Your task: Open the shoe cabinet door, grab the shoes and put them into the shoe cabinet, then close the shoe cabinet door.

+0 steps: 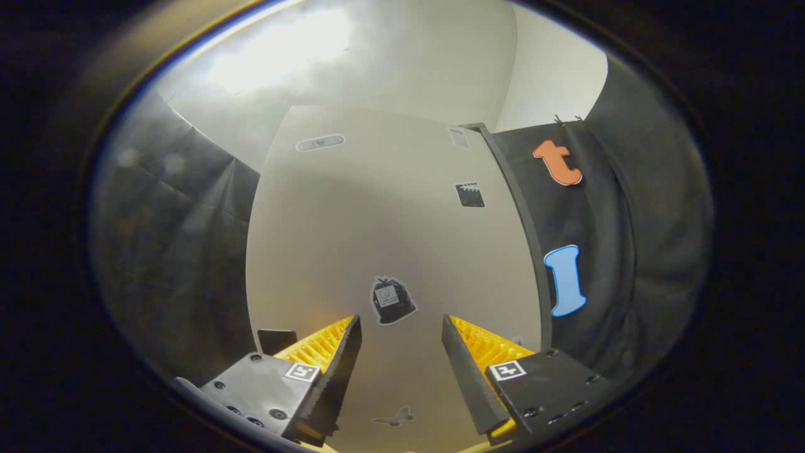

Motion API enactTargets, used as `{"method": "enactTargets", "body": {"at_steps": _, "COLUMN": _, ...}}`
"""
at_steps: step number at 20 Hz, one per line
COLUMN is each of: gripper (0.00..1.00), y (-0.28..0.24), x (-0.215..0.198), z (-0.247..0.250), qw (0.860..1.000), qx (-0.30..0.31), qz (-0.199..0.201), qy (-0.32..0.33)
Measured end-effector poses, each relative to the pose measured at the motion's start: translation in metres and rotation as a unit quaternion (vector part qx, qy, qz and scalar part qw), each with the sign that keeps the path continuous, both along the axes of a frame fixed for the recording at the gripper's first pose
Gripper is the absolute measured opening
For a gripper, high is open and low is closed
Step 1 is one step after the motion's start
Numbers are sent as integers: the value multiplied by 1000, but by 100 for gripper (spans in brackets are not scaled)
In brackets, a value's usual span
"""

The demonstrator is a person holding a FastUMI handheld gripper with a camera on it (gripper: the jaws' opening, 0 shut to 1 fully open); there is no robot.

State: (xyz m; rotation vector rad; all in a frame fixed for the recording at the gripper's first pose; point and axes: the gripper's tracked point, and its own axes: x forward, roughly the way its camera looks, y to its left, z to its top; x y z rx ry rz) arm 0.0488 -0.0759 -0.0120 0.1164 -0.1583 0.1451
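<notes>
- Tool [401, 327]: released, fingers spread w/ a clear gap, nothing gripped.
- Shoe cabinet door [390, 226]: pale flat panel straight ahead at 12 o'clock of the fingers, close up. Looks shut from here; its dark edge [525, 220] runs down at 2 o'clock.
- Stickers on door: dark bag-shaped sticker [391, 301] just beyond the fingertips, square sticker [470, 194] at 1 o'clock, oval tag [320, 143] at 11 o'clock, small butterfly mark [394, 417] between the fingers.
- Can't make out a handle.
- Black cloth wall [182, 251] at 9 o'clock and at 3 o'clock of the cabinet.
- Progress, judged: either very start (door not yet opened) or very end (door closed). Can't tell which w/o seeing inside.
- If start: all left, i.e. open door, grab shoes, load, close.
</notes>
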Motion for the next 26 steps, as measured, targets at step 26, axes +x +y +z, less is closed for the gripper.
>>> {"method": "enactTargets", "body": {"at_steps": 26, "gripper": 84, "y": 44, "x": 98, "z": -14, "qw": 995, "qx": -50, "qz": -83, "qy": 25}}
